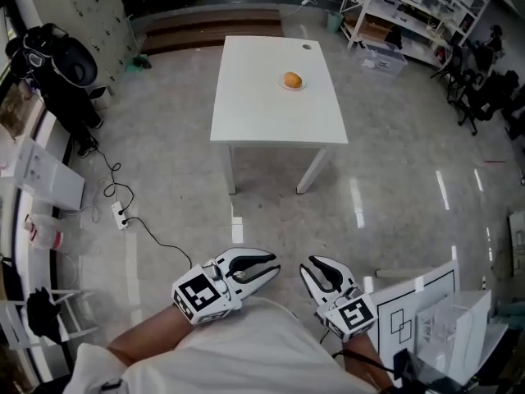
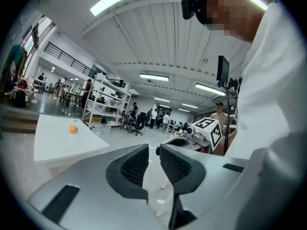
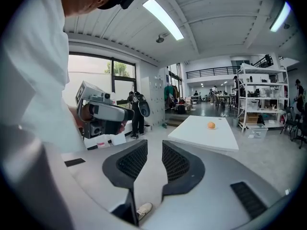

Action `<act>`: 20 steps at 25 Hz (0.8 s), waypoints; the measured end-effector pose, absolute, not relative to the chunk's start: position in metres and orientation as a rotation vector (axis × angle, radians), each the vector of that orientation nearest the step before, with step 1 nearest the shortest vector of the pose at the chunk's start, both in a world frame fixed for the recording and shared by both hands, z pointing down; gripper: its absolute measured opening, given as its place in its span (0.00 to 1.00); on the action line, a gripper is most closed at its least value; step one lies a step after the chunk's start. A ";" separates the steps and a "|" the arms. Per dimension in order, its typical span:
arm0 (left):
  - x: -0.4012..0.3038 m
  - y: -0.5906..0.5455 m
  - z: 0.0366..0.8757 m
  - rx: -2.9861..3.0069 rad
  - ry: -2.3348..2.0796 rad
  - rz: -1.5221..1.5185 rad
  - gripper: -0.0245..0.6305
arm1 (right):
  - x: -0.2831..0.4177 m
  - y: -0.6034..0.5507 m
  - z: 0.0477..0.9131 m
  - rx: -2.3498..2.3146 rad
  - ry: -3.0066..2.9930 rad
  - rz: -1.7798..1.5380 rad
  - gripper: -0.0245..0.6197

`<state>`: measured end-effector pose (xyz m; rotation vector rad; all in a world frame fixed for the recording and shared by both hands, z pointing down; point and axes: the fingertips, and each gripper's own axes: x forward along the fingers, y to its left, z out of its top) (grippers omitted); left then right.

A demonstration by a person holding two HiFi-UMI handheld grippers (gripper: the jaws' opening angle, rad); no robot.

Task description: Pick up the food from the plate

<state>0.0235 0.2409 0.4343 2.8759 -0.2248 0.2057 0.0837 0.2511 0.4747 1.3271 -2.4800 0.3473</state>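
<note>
An orange round piece of food (image 1: 293,80) lies on a small plate (image 1: 284,86) toward the far side of a white table (image 1: 262,113). Both grippers hang close to my body, far short of the table. My left gripper (image 1: 273,268) and my right gripper (image 1: 310,266) each have their jaws a narrow gap apart with nothing between them. From the left gripper (image 2: 154,152) view, the food (image 2: 73,129) is a small dot at far left. Ahead of the right gripper (image 3: 154,150), the food (image 3: 211,125) sits on the distant table (image 3: 206,135).
A grey polished floor lies between me and the table. A black bag (image 1: 57,60) and a power strip with cable (image 1: 121,216) are at left. Shelves (image 1: 410,6) and office chairs (image 1: 484,89) stand at back right, white boxes (image 1: 443,318) at my right. People stand in the background.
</note>
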 end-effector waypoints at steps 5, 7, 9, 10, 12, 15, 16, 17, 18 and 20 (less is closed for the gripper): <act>-0.017 0.132 0.434 2.874 -0.246 0.234 0.14 | 0.069 0.134 0.470 1.335 -2.438 0.292 0.20; -0.032 0.096 0.436 2.862 -0.272 0.253 0.14 | 0.062 0.096 0.470 1.330 -2.438 0.279 0.20; -0.040 0.070 0.435 2.842 -0.308 0.239 0.14 | 0.060 0.063 0.469 1.307 -2.440 0.273 0.20; -0.041 0.059 0.435 2.831 -0.329 0.228 0.14 | 0.062 0.049 0.471 1.290 -2.443 0.271 0.20; -0.039 0.035 0.438 2.809 -0.371 0.208 0.14 | 0.072 0.016 0.476 1.280 -2.433 0.269 0.20; -0.038 -0.007 0.444 2.780 -0.441 0.201 0.14 | 0.088 -0.045 0.485 1.259 -2.420 0.252 0.20; -0.040 -0.024 0.446 2.776 -0.477 0.206 0.14 | 0.093 -0.067 0.489 1.249 -2.421 0.241 0.21; -0.043 -0.043 0.448 2.768 -0.522 0.209 0.14 | 0.099 -0.089 0.493 1.240 -2.420 0.228 0.22; -0.045 -0.063 0.450 2.748 -0.572 0.206 0.14 | 0.106 -0.113 0.497 1.232 -2.419 0.214 0.23; -0.044 -0.104 0.453 2.702 -0.653 0.198 0.14 | 0.124 -0.162 0.503 1.218 -2.420 0.189 0.26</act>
